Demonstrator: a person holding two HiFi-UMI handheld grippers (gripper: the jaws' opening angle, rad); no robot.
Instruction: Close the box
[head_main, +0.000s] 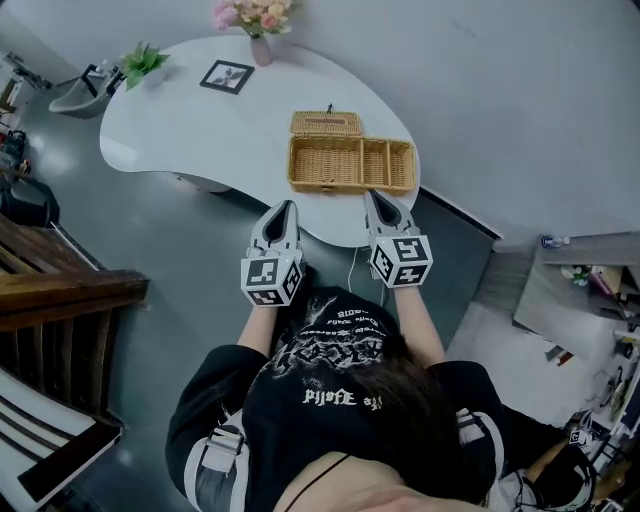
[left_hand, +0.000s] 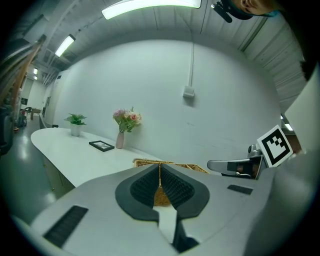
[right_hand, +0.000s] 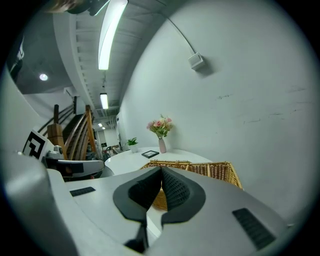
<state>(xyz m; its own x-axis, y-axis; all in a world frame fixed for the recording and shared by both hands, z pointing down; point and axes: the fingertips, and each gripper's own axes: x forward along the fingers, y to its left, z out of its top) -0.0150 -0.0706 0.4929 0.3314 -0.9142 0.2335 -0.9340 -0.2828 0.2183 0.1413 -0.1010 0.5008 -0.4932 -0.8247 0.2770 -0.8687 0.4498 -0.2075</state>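
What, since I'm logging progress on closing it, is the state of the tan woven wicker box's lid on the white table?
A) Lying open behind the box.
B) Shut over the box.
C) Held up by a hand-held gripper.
A: the wicker lid lies open behind the tan woven wicker box, whose compartments are uncovered.
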